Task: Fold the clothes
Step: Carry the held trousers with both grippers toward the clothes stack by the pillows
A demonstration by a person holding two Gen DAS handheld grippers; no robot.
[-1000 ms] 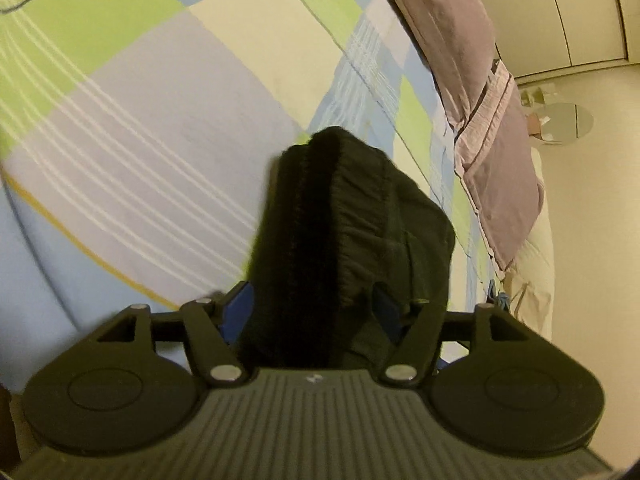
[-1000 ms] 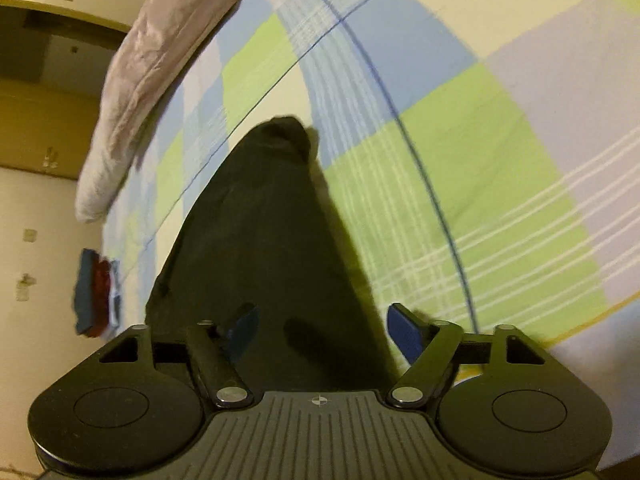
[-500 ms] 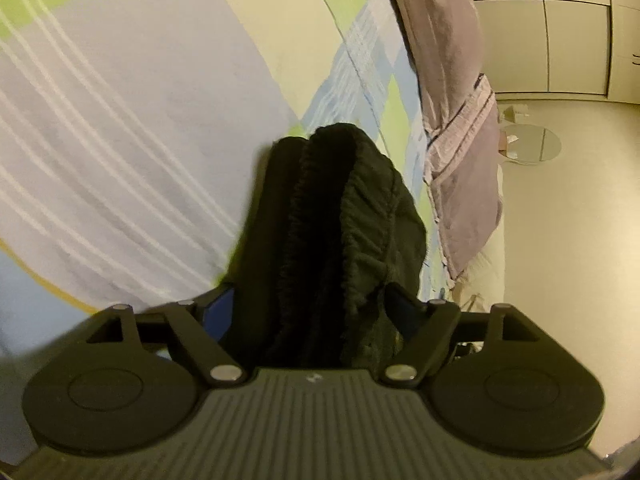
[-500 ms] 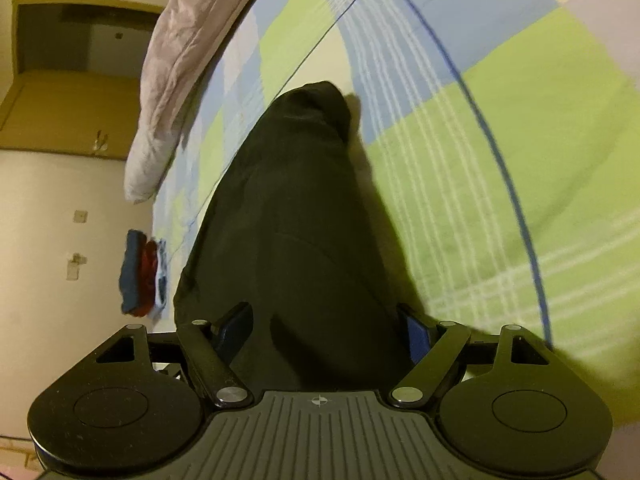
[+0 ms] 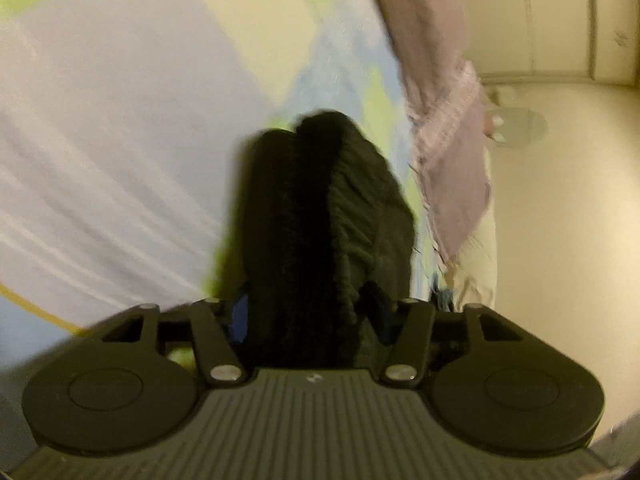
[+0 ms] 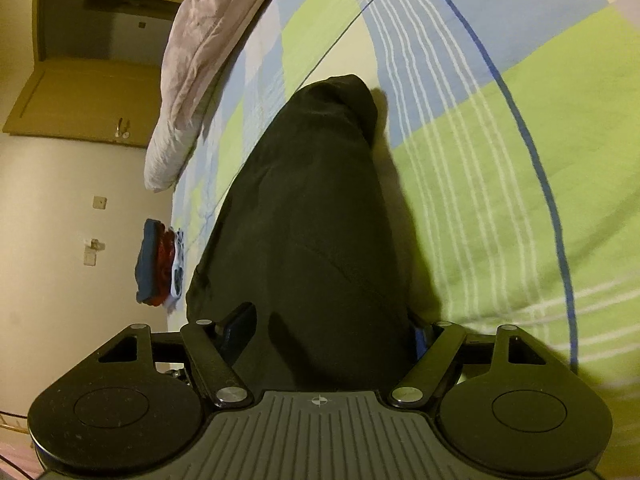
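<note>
On the bed, both wrist views, as I read them:

bedsheet (image 6: 500,168): checked in green, blue, lavender and cream; fills most of both views.
blanket (image 6: 208,60): pinkish-grey, bunched along the far edge of the bed; same one in left view (image 5: 444,128).
black garment (image 6: 316,216): long folded bundle lying on the sheet, running away from the right camera; near end sits between the right fingers. Left view shows its ribbed, gathered end (image 5: 332,216), doubled over, rising between the left fingers.
left gripper (image 5: 310,316): jaws closing, garment between them. Blue pad on the picture-left side is right against the cloth. I can't confirm a firm pinch; frame is blurred.
right gripper (image 6: 334,332): jaws wide, garment between them. Picture-left finger (image 6: 240,326) lies on top of the fabric, other one mostly hidden behind the cloth edge. I can't tell if it's clamping.
folded clothes stack (image 6: 158,262): blue, red and white, at the bed edge beyond the garment.
door (image 6: 80,100): wooden, open, background of right view.
</note>
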